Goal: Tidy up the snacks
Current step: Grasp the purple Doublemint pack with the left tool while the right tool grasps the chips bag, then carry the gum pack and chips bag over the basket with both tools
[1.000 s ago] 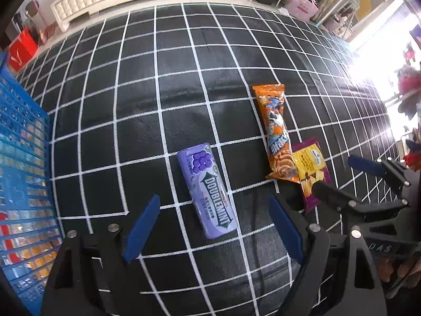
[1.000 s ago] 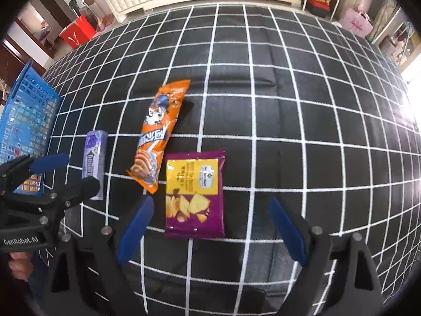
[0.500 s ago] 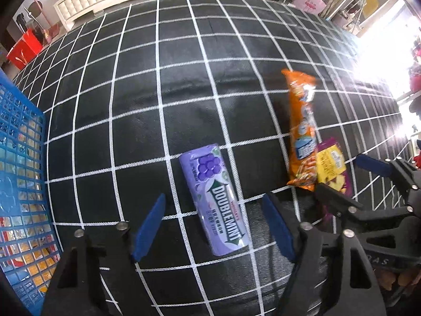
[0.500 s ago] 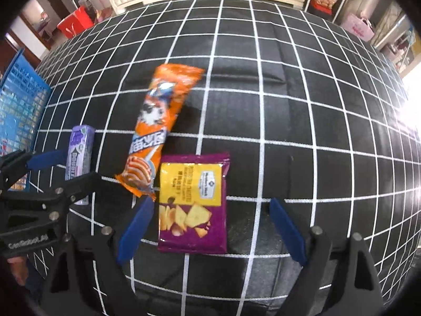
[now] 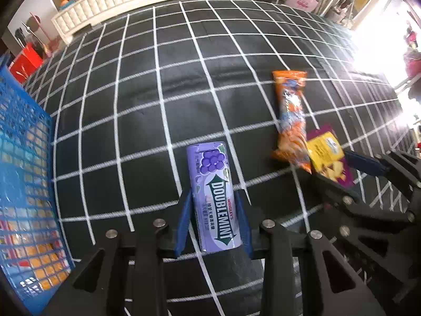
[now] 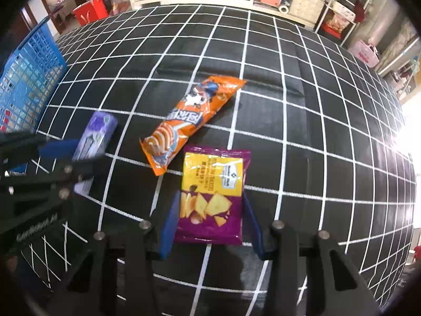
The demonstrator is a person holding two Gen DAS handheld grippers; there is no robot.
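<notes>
A purple Doublemint gum pack lies lengthwise between the blue fingers of my left gripper, which is shut on it. In the right wrist view the same pack looks blurred and tilted in the left gripper. My right gripper is shut on the sides of a purple and yellow chips bag. That bag shows at the right of the left wrist view. An orange snack packet lies free on the black checked cloth, its lower end beside the bag's top left corner.
A blue mesh basket holding packets stands at the left edge of the cloth, also in the right wrist view. A white cabinet and shelves line the far side. Bright window glare sits at the right.
Both grippers went from wide open to shut. The left closed on the gum pack and the right closed on the chips bag, each having moved forward over its item.
</notes>
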